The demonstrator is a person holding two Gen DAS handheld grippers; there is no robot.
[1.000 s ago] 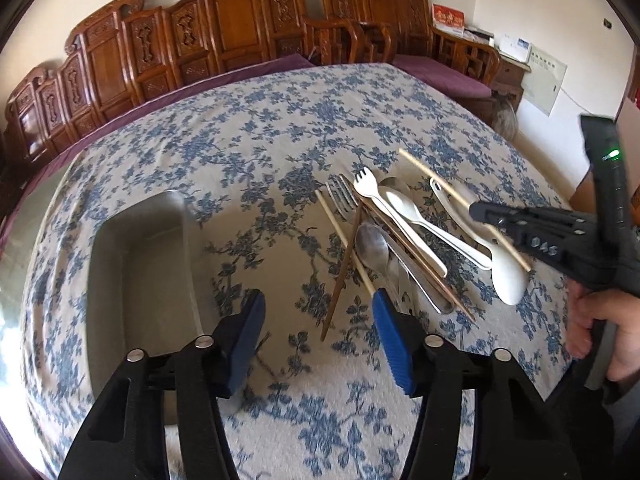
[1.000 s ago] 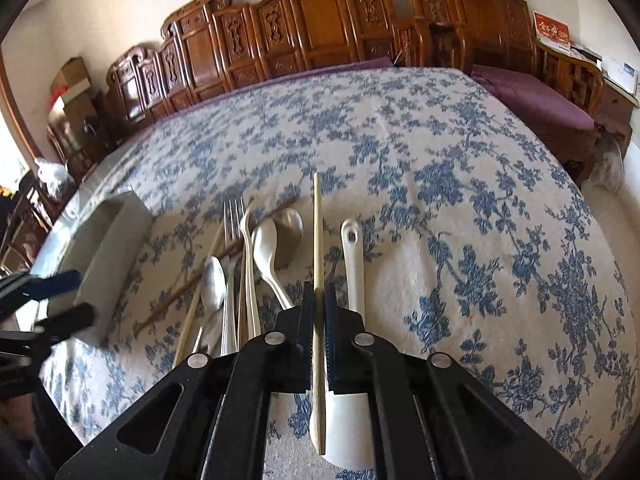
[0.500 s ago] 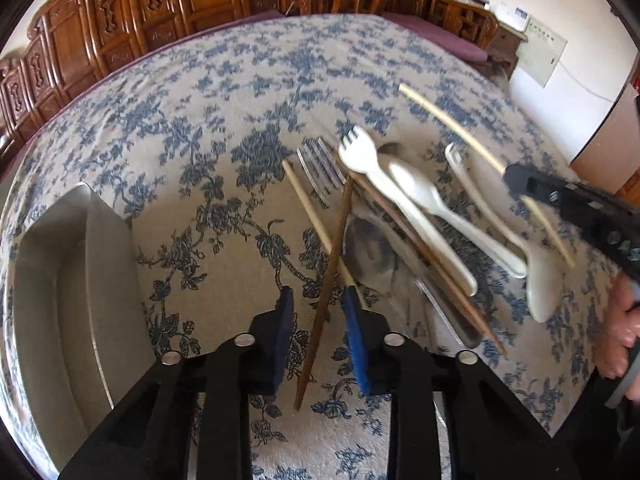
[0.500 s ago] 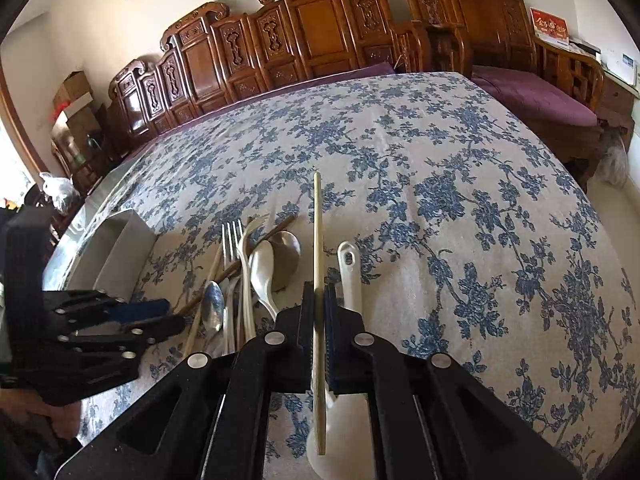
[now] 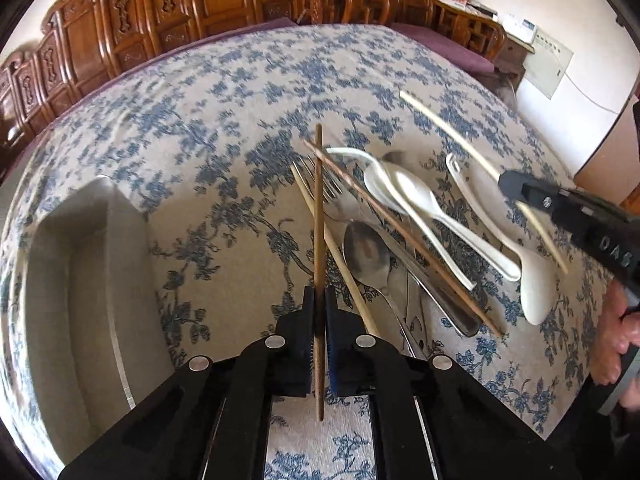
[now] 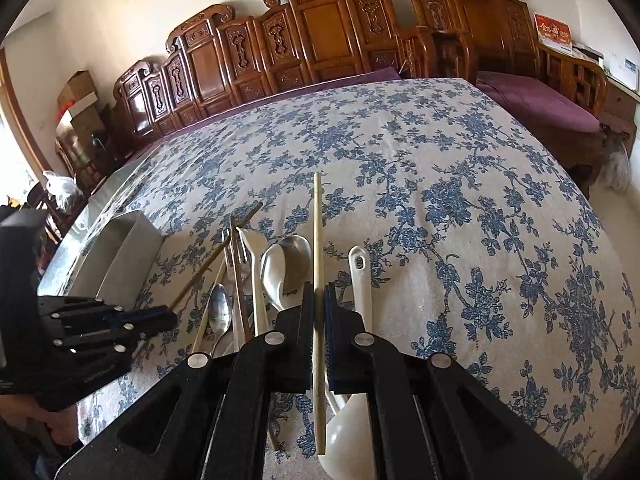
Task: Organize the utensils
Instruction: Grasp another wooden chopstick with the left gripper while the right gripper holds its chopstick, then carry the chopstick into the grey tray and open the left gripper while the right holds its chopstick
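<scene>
From the left wrist view, the left gripper (image 5: 319, 312) is clenched on a dark brown chopstick (image 5: 318, 216), its jaws having just been closing with that stick between them; the stick runs straight up the picture from between the blue pads, its far end crossing a second dark chopstick (image 5: 400, 232) and the tines of a metal fork (image 5: 328, 192); a pale chopstick (image 5: 340, 264) lies slanted just beside the held one on the blue-flowered tablecloth (image 5: 224, 128); to the right lie a metal spoon (image 5: 366, 252), two white plastic spoons (image 5: 424, 216) overlapping, and a larger white ladle-like spoon (image 5: 536, 280); a grey tray (image 5: 80, 280) sits on the cloth at the left, well apart from the pile; at the right edge the right gripper (image 5: 516, 192) grasps a light chopstick (image 5: 448, 128), with a hand (image 5: 612, 344) below it.

From the right wrist view, the right gripper (image 6: 319, 308) is clamped on the light chopstick (image 6: 317, 232), which points up the picture and lies above the cloth; the white ladle-like spoon (image 6: 360, 280) lies just to its right, its bowl partly hidden under the fingers; the pile of spoons, fork and chopsticks lies to the left; further left the left gripper (image 6: 160, 318) holds the dark brown chopstick (image 6: 216, 256) slanting upward, beside the grey tray (image 6: 124, 256); carved wooden chairs (image 6: 320, 40) stand behind the table.
</scene>
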